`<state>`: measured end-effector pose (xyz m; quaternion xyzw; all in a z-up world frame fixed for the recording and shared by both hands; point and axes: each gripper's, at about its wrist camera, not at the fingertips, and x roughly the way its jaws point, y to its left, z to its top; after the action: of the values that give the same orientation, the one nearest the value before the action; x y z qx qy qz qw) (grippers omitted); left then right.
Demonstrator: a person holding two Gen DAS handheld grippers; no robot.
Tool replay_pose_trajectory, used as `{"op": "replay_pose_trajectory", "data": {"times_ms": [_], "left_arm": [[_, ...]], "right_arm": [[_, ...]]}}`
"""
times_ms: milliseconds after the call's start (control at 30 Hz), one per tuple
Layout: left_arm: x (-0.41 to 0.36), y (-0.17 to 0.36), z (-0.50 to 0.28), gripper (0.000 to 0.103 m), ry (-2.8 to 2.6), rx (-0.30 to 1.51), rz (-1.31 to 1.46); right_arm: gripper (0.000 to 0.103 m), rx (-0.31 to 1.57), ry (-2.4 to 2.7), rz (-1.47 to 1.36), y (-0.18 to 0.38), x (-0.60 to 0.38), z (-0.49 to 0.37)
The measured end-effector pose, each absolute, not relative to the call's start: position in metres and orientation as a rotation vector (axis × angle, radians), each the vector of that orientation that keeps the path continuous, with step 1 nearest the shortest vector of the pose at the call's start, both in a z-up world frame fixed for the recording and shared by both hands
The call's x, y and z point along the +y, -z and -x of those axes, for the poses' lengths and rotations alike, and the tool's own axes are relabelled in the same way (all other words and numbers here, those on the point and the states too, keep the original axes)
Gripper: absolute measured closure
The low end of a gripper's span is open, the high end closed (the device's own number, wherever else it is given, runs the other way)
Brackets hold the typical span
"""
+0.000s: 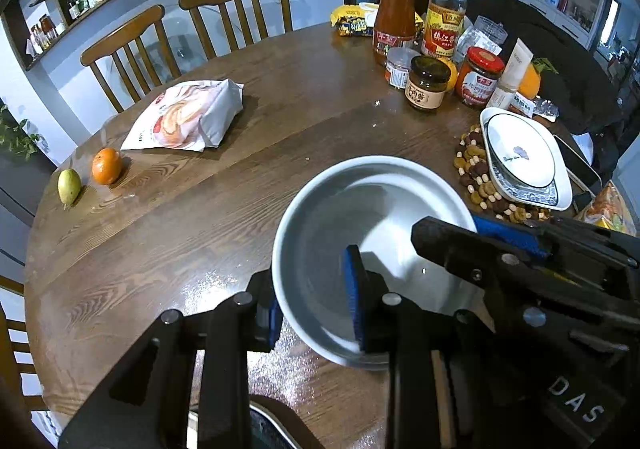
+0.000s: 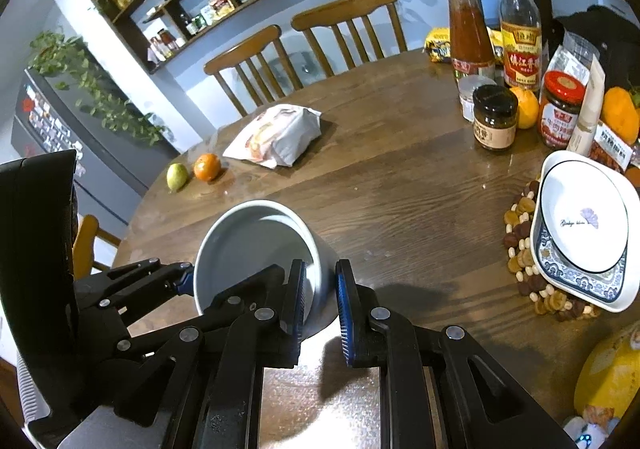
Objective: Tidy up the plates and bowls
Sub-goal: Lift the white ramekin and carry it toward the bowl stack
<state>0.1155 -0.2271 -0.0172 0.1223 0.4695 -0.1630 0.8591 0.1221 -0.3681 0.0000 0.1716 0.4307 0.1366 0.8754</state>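
A white bowl point(image 1: 344, 233) is held above the wooden table point(image 1: 180, 241), tilted. My left gripper point(image 1: 312, 309) is shut on its near rim, one blue pad inside and one outside. In the right wrist view the same bowl point(image 2: 248, 245) is clamped by my right gripper point(image 2: 320, 301) on its right wall, one pad inside and one outside; the left gripper shows at its left rim point(image 2: 176, 281). A round white plate point(image 2: 584, 217) lies in a blue-patterned square dish point(image 2: 580, 281) at the right, also in the left wrist view point(image 1: 520, 153).
A beaded trivet point(image 2: 520, 249) lies under the square dish. Jars and sauce bottles point(image 1: 428, 49) crowd the far right. A snack bag point(image 1: 188, 117), an orange point(image 1: 106, 165) and a green fruit point(image 1: 69, 186) lie at the left. Two chairs point(image 1: 236, 9) stand behind the table.
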Motion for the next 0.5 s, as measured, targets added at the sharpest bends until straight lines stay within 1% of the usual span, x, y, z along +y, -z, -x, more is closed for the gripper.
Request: {"op": "replay_pose_trajectory", "data": {"times_ms": [500], "left_arm": [[-0.218, -0.001, -0.088, 0.078, 0.330, 0.955, -0.234]], "right_arm": [[0.085, 0.866, -0.295, -0.328, -0.021, -0.360, -0.095]]}}
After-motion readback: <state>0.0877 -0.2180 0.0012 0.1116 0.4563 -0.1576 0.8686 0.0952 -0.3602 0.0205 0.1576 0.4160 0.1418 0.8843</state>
